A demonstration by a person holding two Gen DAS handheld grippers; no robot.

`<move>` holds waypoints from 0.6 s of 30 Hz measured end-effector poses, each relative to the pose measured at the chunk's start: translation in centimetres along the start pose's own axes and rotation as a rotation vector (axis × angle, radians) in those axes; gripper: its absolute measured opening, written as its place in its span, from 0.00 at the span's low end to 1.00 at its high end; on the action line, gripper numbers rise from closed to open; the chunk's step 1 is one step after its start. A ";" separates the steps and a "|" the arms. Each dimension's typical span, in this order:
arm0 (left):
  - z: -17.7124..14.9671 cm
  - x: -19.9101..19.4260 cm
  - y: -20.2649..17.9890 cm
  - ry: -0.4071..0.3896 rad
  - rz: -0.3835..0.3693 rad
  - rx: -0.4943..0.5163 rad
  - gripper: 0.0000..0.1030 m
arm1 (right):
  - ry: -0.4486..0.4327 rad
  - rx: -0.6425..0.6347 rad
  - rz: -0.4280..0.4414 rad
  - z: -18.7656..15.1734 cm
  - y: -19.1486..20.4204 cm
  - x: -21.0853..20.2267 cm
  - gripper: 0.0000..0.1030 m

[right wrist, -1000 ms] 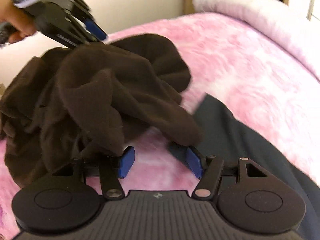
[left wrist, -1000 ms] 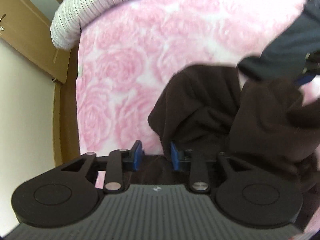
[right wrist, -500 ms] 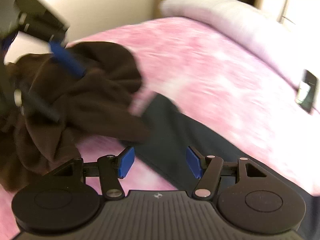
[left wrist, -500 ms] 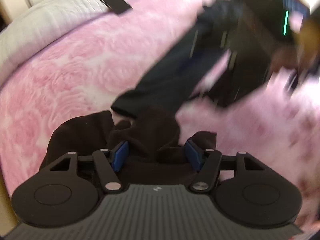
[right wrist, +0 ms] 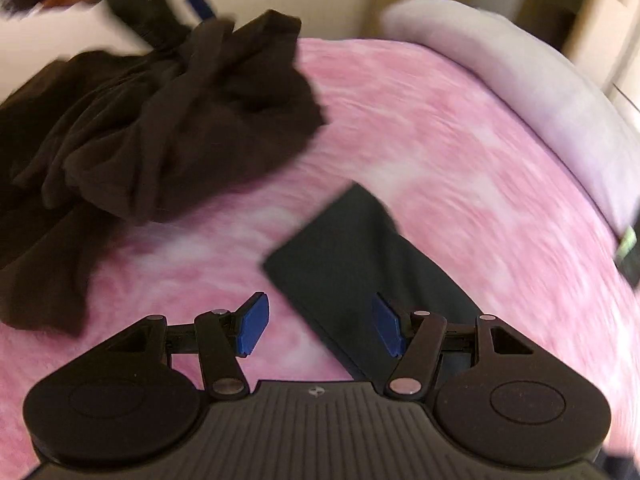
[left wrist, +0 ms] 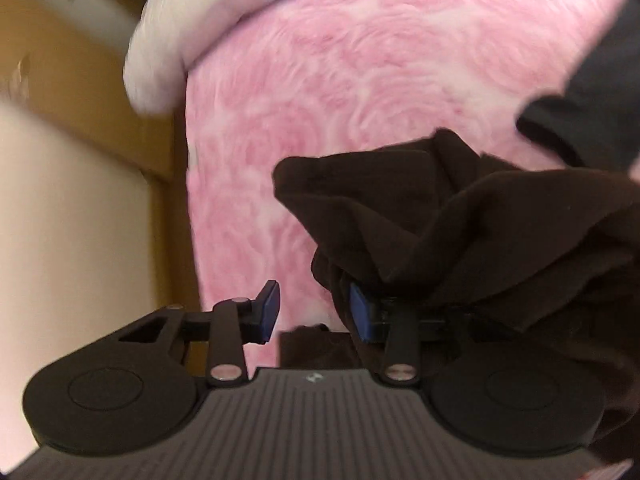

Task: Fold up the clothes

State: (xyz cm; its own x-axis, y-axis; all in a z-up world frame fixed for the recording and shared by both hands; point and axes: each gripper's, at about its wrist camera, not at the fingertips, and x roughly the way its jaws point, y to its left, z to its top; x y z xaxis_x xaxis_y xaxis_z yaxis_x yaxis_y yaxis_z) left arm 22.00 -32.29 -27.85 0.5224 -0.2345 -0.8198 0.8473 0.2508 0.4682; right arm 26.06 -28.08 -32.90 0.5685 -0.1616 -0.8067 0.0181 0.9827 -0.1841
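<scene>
A crumpled dark brown garment [left wrist: 460, 216] lies on the pink rose-patterned bed cover [left wrist: 360, 80]. My left gripper [left wrist: 314, 310] is open; brown cloth drapes over its right finger and nothing sits between the pads. In the right wrist view the brown garment [right wrist: 160, 120] is heaped at the left, with the left gripper [right wrist: 172, 4] blurred above it. My right gripper [right wrist: 320, 328] is open and empty, just above a flat dark navy garment [right wrist: 360, 248] lying on the cover.
A pale striped pillow or bolster [left wrist: 168, 40] lies at the head of the bed; it also shows in the right wrist view [right wrist: 520, 80]. Wooden furniture [left wrist: 60, 100] and a cream wall flank the bed's left edge. A phone-like dark object [right wrist: 628, 252] lies at the right.
The left gripper swung across the bed and back to the brown garment's left edge. The right gripper drew away from the brown heap and now hovers over the navy garment.
</scene>
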 end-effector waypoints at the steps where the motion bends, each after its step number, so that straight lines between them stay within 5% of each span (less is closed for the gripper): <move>1: 0.0 -0.4 -0.1 -0.014 -0.005 -0.002 0.40 | 0.009 -0.027 -0.005 0.2 0.4 0.6 0.57; 4: -0.1 -1.7 -0.4 -0.056 -0.019 -0.007 0.45 | 0.020 -0.081 -0.015 0.7 1.0 1.9 0.55; 8: -0.6 -3.2 -0.6 -0.093 -0.044 -0.017 0.50 | -0.001 -0.098 -0.011 1.2 0.6 2.1 0.03; 14: -0.2 -5.9 -0.4 -0.165 -0.061 -0.033 0.61 | -0.054 -0.101 0.039 0.7 1.7 -1.9 0.05; 18: 1.1 -7.4 -1.4 -0.208 -0.106 -0.011 0.61 | -0.005 -0.099 0.100 -0.5 3.4 -0.9 0.09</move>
State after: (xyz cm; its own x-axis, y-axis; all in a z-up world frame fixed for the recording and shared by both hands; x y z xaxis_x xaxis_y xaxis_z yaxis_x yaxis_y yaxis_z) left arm 17.10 -31.94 -22.08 0.4397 -0.4480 -0.7785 0.8981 0.2246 0.3781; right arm 25.18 -24.59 -33.08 0.5672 -0.0624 -0.8212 -0.1198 0.9803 -0.1572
